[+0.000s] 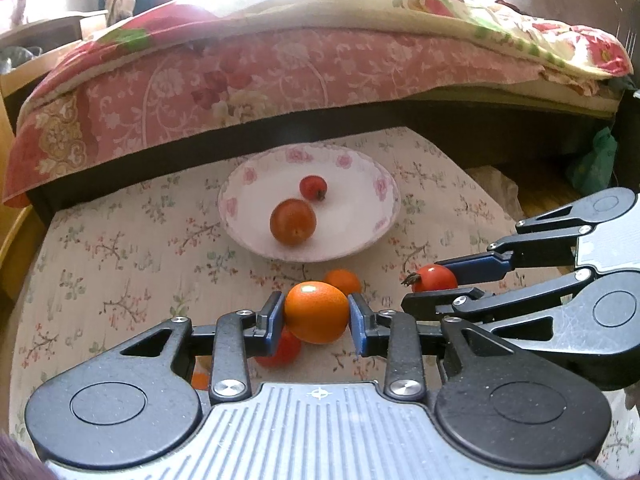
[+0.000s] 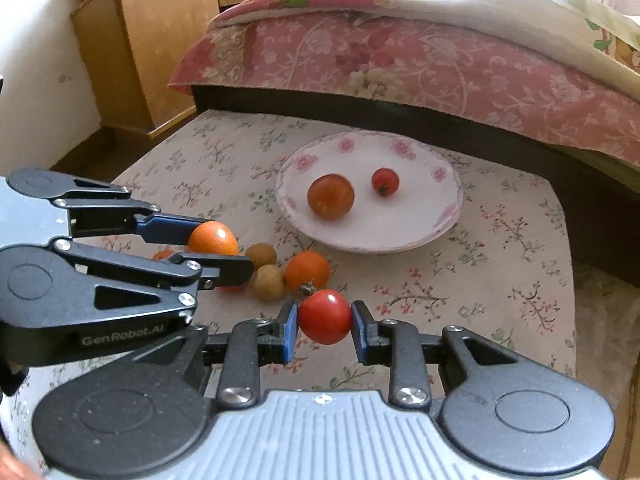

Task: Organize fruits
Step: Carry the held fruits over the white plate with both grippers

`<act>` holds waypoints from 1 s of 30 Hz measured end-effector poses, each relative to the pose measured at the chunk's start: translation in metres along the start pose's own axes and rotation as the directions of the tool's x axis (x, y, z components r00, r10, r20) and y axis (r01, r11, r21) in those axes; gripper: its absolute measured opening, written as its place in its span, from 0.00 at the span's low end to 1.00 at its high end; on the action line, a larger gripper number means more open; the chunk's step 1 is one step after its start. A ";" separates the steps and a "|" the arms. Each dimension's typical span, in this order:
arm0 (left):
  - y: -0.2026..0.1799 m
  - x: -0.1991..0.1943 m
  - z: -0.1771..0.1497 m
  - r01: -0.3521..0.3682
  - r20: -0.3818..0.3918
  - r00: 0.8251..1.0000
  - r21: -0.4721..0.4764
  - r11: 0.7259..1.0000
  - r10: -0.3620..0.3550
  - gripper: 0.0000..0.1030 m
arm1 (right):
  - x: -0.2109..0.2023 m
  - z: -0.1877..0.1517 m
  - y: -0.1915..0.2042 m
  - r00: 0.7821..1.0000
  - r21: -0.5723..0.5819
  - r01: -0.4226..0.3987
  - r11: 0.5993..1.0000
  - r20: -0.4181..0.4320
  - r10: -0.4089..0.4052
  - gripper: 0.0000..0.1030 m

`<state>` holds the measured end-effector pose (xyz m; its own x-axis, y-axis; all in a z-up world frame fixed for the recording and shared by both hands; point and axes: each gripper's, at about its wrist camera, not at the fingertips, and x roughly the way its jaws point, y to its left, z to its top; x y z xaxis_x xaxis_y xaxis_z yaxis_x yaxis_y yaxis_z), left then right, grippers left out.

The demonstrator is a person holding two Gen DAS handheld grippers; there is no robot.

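The left gripper [image 1: 316,314] has its jaws clamped on a round orange fruit [image 1: 317,306], one blue pad on each side. The right gripper [image 2: 325,322] has its jaws clamped on a small shiny red tomato [image 2: 325,316] w/ a dry brown stem on top. Both fruits look lifted a bit off the flowery cloth on the table [image 2: 500,280].

The big thing for the next move: the white plate w/ pink flowers on its rim [image 1: 384,188] sits straight ahead of both grippers, further back on the table, near the bed w/ the pink flowery cover [image 1: 240,80]. In the left view the plate is dead ahead of the orange. In the right view it is ahead too, just a bit off center. So both hands seem about as near; I can't tell which is closer.

The plate already has 2 things in it: a big dark red-orange fruit [image 1: 293,222] and a little red tomato [image 1: 313,188], apart from each other. There is bare room on the plate's right side for more.

Left on the cloth, btw the grippers & the plate: another orange fruit [image 2: 307,271] & two small round tan fruits [image 2: 268,282], all bunched close. One more red fruit [image 1: 282,350] peeks out under the left jaws.

I think the job is partly done. Next, prob. carry both fruits fwd over the rim & let go.
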<state>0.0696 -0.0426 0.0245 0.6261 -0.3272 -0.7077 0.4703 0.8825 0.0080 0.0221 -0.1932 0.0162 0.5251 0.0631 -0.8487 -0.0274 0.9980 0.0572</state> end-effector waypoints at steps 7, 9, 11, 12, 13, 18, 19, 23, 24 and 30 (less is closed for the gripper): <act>0.003 0.007 0.014 -0.009 0.016 1.000 -0.008 1.000 0.009 0.39 | 0.003 0.011 -0.010 1.000 0.034 0.014 0.999 0.021 -0.014 0.29; 0.005 0.010 0.019 -0.010 0.020 1.000 -0.009 1.000 0.011 0.39 | 0.005 0.015 -0.012 0.999 0.038 0.021 0.999 0.027 -0.022 0.29; 0.006 0.013 0.022 -0.014 0.025 1.000 -0.007 1.000 0.014 0.39 | 0.007 0.019 -0.014 0.999 0.037 0.027 0.999 0.036 -0.028 0.29; 0.007 0.014 0.024 -0.014 0.026 1.000 -0.007 1.000 0.015 0.39 | 0.008 0.021 -0.016 0.999 0.038 0.028 0.999 0.040 -0.029 0.29; 0.008 0.016 0.026 -0.016 0.029 0.999 -0.007 1.000 0.016 0.39 | 0.010 0.022 -0.017 0.999 0.040 0.028 0.999 0.043 -0.030 0.29; 0.012 0.027 0.035 -0.017 0.032 0.999 -0.007 1.000 0.017 0.39 | 0.020 0.031 -0.023 0.998 0.038 0.037 0.999 0.056 -0.039 0.29; 0.014 0.030 0.037 -0.017 0.031 0.999 -0.010 1.000 0.017 0.39 | 0.022 0.032 -0.024 0.998 0.038 0.039 0.999 0.057 -0.041 0.29; 0.018 0.040 0.042 -0.015 0.028 0.999 -0.019 1.000 0.016 0.39 | 0.032 0.039 -0.030 0.997 0.038 0.046 0.998 0.058 -0.048 0.29; 0.019 0.043 0.043 -0.016 0.028 0.999 -0.021 1.000 0.016 0.39 | 0.034 0.040 -0.032 0.997 0.040 0.047 0.998 0.060 -0.050 0.29; 0.023 0.055 0.051 -0.027 0.033 0.999 -0.023 0.999 0.028 0.39 | 0.045 0.049 -0.040 0.996 0.052 0.060 0.997 0.062 -0.063 0.29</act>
<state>0.1471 -0.0575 0.0220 0.6595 -0.3134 -0.6832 0.4387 0.8986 0.0113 0.0890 -0.2303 0.0015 0.5775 -0.0001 -0.8164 0.0481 0.9983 0.0339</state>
